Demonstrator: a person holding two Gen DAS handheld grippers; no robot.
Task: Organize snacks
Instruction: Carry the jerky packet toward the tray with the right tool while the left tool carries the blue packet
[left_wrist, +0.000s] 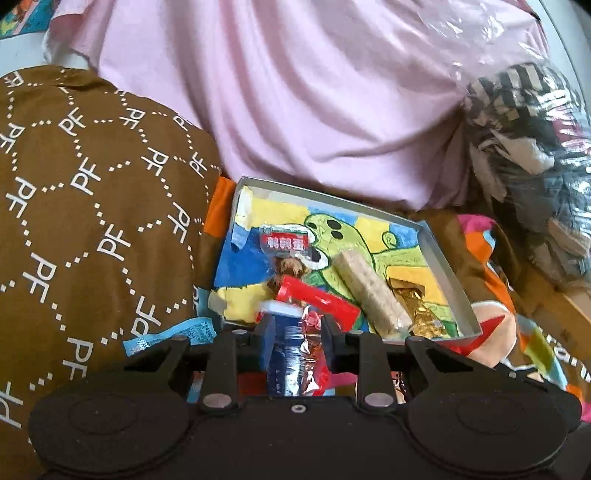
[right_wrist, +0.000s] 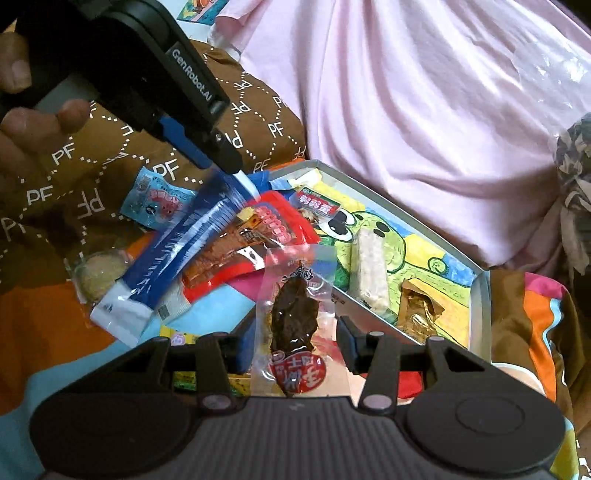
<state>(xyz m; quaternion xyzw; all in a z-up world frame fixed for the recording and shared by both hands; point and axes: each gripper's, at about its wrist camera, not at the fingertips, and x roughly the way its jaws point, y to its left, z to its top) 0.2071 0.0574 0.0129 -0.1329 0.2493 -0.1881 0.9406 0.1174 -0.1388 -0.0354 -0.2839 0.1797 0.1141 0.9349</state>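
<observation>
A shallow box (left_wrist: 448, 264) with a green cartoon drawing on its floor lies on the bedding; it also shows in the right wrist view (right_wrist: 480, 306). In it lie a pale wafer bar (left_wrist: 371, 291), a gold-wrapped snack (left_wrist: 417, 306), a red-labelled packet (left_wrist: 284, 243) and part of a red packet (left_wrist: 317, 301). My left gripper (left_wrist: 297, 332) is shut on a blue and white packet (right_wrist: 184, 251) at the box's near left corner. My right gripper (right_wrist: 295, 339) is shut on a clear packet of dark dried meat (right_wrist: 295, 314), held above the bedding beside the box.
A brown "PF" patterned cushion (left_wrist: 85, 184) lies left of the box, pink fabric (left_wrist: 295, 92) behind it, a clear bag of clothes (left_wrist: 535, 166) at right. Loose snacks on the bedding: a light blue packet (right_wrist: 155, 201), a round pale cake (right_wrist: 99, 275), a yellow packet (right_wrist: 184, 338).
</observation>
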